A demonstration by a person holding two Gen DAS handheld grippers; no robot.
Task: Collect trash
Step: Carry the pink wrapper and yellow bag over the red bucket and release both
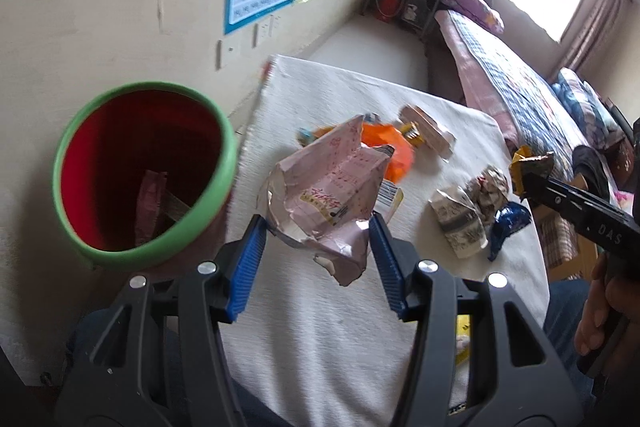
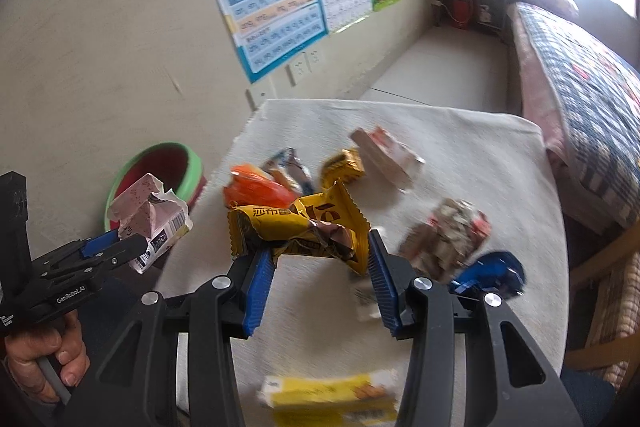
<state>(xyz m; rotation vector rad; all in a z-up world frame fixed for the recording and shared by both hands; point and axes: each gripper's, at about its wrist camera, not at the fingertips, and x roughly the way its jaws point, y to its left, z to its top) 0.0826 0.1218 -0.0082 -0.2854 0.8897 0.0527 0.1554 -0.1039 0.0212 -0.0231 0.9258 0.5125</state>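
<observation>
My left gripper (image 1: pixel 318 229) is shut on a crumpled pink snack bag (image 1: pixel 328 195), held above the white-clothed table (image 1: pixel 320 327) just right of a red bin with a green rim (image 1: pixel 140 171); a pink wrapper lies inside the bin. My right gripper (image 2: pixel 320 259) is shut on a crumpled yellow wrapper (image 2: pixel 304 227), lifted over the table. In the right wrist view the left gripper (image 2: pixel 116 247) holds the pink bag (image 2: pixel 148 219) near the bin (image 2: pixel 160 167). In the left wrist view the right gripper (image 1: pixel 528 175) carries the yellow wrapper (image 1: pixel 524 157).
Loose trash lies on the table: an orange wrapper (image 2: pixel 256 191), a small gold packet (image 2: pixel 344 167), a pink-white box (image 2: pixel 388 155), a brown crumpled wrapper (image 2: pixel 444 239), a blue wrapper (image 2: pixel 492 271), a yellow box (image 2: pixel 328 399). A wall with posters is left, a bed (image 2: pixel 580 79) right.
</observation>
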